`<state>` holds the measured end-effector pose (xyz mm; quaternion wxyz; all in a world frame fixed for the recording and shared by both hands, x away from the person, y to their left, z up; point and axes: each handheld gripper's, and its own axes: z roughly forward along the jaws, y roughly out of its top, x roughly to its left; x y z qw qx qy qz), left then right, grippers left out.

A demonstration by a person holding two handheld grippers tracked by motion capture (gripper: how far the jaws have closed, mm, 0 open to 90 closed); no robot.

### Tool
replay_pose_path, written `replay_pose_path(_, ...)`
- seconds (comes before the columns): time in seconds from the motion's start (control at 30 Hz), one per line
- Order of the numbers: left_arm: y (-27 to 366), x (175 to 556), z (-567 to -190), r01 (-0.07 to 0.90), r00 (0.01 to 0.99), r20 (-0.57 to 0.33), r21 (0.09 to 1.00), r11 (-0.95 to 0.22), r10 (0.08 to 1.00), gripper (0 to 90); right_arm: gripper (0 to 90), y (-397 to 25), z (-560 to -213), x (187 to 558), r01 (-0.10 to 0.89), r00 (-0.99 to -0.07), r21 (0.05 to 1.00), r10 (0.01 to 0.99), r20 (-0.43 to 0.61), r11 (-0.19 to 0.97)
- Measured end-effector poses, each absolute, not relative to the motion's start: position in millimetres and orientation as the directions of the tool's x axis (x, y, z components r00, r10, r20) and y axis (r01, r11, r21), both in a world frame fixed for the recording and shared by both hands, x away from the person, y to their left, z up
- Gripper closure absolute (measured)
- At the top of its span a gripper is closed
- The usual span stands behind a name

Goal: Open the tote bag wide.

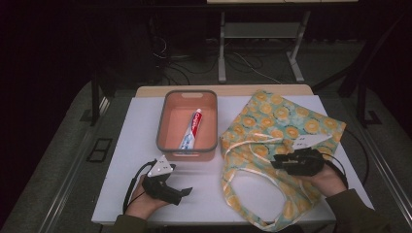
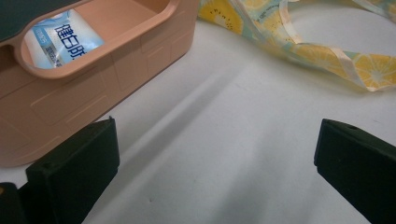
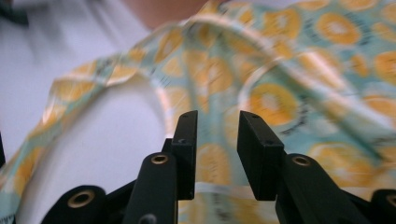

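While held over the table:
Left gripper (image 2: 215,154): jaws kept wide apart beside the bin (image 1: 186,125).
Right gripper (image 3: 215,140): jaws set narrowly apart over the bag (image 1: 282,121).

The bag (image 1: 272,126) is soft cloth with yellow fruit slices printed on it, and it lies in wrinkles. Its long handles (image 2: 327,56) are flat cloth strips with a pale, slightly shiny edge. The basket (image 1: 167,145) is smooth, matt plastic in a peach colour with a grey rim. Its outer wall has shallow pressed squares. The toothpaste tube (image 1: 192,128) inside it looks like glossy plastic. The table top (image 1: 136,145) is smooth, white and dull. Both the left gripper (image 1: 182,192) and the right gripper (image 1: 279,161) are hard, black, matt plastic. The right gripper's arms have small shiny metal rings (image 3: 159,159).
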<state>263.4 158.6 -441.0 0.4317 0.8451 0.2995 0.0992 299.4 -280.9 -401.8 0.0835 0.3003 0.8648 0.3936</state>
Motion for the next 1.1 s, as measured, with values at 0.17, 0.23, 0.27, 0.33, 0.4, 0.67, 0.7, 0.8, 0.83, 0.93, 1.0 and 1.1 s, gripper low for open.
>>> replay_pose_path(0.17,158.4,263.2,-441.0,0.419,0.802,-0.09,0.789,-0.449,0.59,0.0,65.9,-266.7,-425.2,301.4,0.453,-0.816,0.649,0.578,0.025,0.612)
replay_pose_path(0.23,158.3,263.3,-441.1,0.419,0.802,-0.09,0.789,-0.449,0.59,0.0,64.7,-266.5,-432.1,303.0,0.453,-0.815,0.63,0.58,0.006,0.63)
replay_pose_path(0.27,158.2,263.3,-441.1,0.419,0.804,-0.09,0.788,-0.451,0.588,0.0,62.9,-266.3,-434.8,303.9,0.451,-0.812,0.622,0.584,-0.012,0.64)
replay_pose_path(0.33,158.0,263.2,-441.1,0.418,0.805,-0.09,0.788,-0.452,0.587,0.0,60.5,-267.0,-438.2,306.4,0.453,-0.805,0.612,0.592,-0.031,0.648)
replay_pose_path(0.4,157.9,263.1,-441.1,0.417,0.805,-0.09,0.788,-0.452,0.586,0.0,57.9,-267.8,-441.7,308.2,0.453,-0.808,0.609,0.589,-0.029,0.651)
replay_pose_path(0.67,157.3,263.0,-441.3,0.417,0.807,-0.089,0.786,-0.456,0.584,0.0,84.0,-275.6,-443.6,314.2,0.462,-0.804,0.627,0.594,-0.002,0.628)
replay_pose_path(0.7,157.4,263.0,-441.3,0.416,0.807,-0.089,0.786,-0.456,0.583,0.0,88.1,-277.1,-444.0,315.8,0.471,-0.802,0.629,0.597,0.015,0.618)
replay_pose_path(0.8,157.6,263.2,-441.2,0.418,0.806,-0.09,0.786,-0.455,0.584,0.0,89.1,-276.6,-443.4,315.3,0.483,-0.802,0.628,0.596,0.038,0.61)
replay_pose_path(0.83,157.6,263.1,-441.2,0.418,0.806,-0.091,0.787,-0.453,0.585,0.0,89.2,-275.7,-443.2,314.3,0.49,-0.804,0.626,0.592,0.057,0.606)
replay_pose_path(0.93,157.8,263.1,-441.1,0.417,0.807,-0.091,0.788,-0.453,0.584,0.0,89.2,-271.6,-442.0,310.2,0.489,-0.817,0.624,0.571,0.082,0.609)
replay_pose_path(1.0,158.0,263.1,-441.0,0.417,0.807,-0.091,0.788,-0.454,0.584,0.0,89.3,-262.5,-439.5,300.6,0.479,-0.842,0.634,0.522,0.136,0.607)
replay_pose_path(1.1,158.0,263.0,-440.9,0.417,0.807,-0.091,0.788,-0.454,0.583,0.0,89.3,-255.9,-438.3,295.1,0.464,-0.855,0.64,0.499,0.143,0.613)
